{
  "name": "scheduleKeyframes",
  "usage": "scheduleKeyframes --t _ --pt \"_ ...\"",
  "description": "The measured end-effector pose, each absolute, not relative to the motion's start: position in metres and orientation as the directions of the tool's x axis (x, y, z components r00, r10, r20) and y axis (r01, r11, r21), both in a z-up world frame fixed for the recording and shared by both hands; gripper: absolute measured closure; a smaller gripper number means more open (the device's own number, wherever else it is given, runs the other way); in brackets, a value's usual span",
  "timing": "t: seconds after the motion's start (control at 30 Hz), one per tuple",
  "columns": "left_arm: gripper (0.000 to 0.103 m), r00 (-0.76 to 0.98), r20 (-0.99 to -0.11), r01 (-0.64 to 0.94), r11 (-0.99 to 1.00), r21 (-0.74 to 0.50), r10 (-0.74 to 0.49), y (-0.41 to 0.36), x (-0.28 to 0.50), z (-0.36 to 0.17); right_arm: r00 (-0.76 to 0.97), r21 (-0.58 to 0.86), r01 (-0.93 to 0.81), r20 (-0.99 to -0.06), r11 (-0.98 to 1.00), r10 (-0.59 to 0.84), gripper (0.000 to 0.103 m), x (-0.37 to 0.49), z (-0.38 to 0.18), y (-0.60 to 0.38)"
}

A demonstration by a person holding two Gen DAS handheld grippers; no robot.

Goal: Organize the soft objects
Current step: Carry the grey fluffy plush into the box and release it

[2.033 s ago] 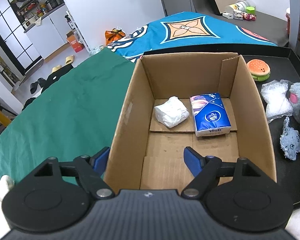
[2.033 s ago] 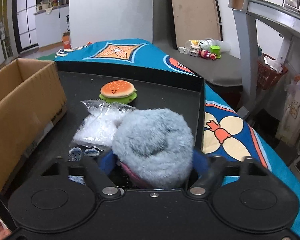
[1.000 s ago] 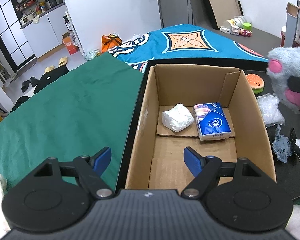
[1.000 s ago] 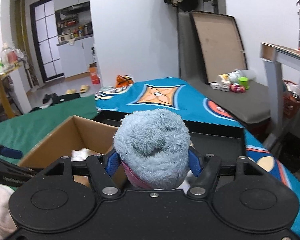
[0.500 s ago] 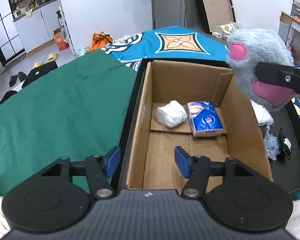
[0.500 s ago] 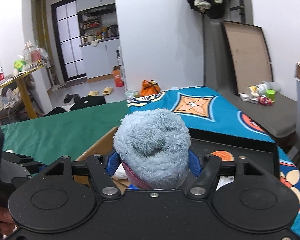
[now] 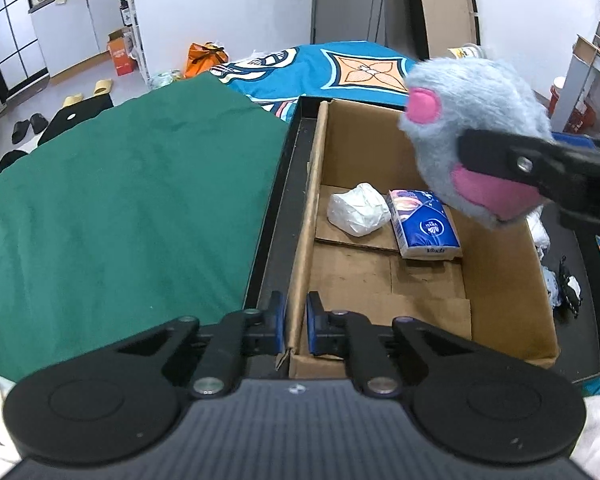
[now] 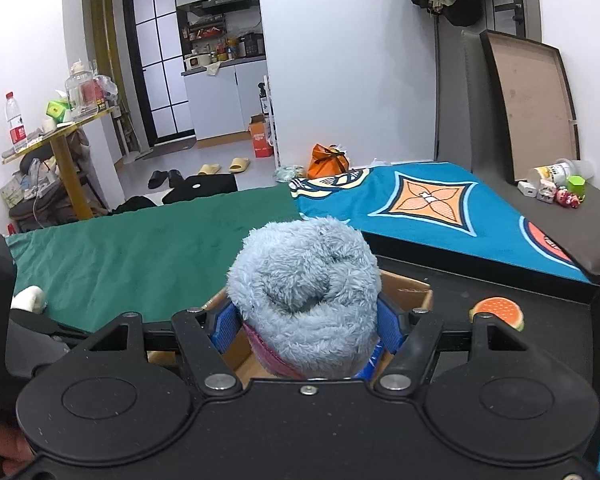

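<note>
My left gripper [image 7: 295, 322] is shut on the left wall of the open cardboard box [image 7: 364, 148], close to its near corner, one blue pad on each side of the wall. Inside the box lie a white wrapped packet [image 7: 358, 209] and a blue tissue pack [image 7: 424, 229]. My right gripper [image 8: 305, 328] is shut on a fluffy grey-blue plush toy [image 8: 304, 280] with pink patches. In the left wrist view the plush toy [image 7: 472, 112] hangs above the box's far right side, with a black finger [image 7: 520, 160] across it.
The box stands in a black tray [image 8: 500, 280]. A burger plush [image 8: 498, 312] lies on the tray, and a clear bag [image 7: 540, 232] and a small black-and-white toy [image 7: 568, 286] lie right of the box. A green cloth [image 7: 120, 200] covers the surface on the left.
My left gripper moved onto the box's left wall and its jaws closed on it. The right gripper carried the plush toy leftward over the box.
</note>
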State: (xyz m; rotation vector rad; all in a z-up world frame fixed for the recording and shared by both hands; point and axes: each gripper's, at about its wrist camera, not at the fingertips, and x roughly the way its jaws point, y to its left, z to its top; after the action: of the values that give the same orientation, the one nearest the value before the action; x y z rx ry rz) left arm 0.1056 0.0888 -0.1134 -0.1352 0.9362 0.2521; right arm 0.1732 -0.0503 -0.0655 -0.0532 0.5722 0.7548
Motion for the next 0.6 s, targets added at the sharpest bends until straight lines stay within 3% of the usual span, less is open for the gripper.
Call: scheduleKeyframes --t 0.17,0.6 --pt "0.093 0.560 -0.815 -0.273 0.962 -0.012 0.149 0.089 0.106 -0.112 0.566 0.151 -0.671 -0.527 0.725 0.634 0.020 0.171 -0.070 -0.042" --pt "0.089 0.554 -0.812 -0.291 0.957 0.020 0.186 0.081 0.107 -0.108 0.605 0.162 -0.632 -0.507 0.757 0.614 0.020 0.166 -0.069 -0.074"
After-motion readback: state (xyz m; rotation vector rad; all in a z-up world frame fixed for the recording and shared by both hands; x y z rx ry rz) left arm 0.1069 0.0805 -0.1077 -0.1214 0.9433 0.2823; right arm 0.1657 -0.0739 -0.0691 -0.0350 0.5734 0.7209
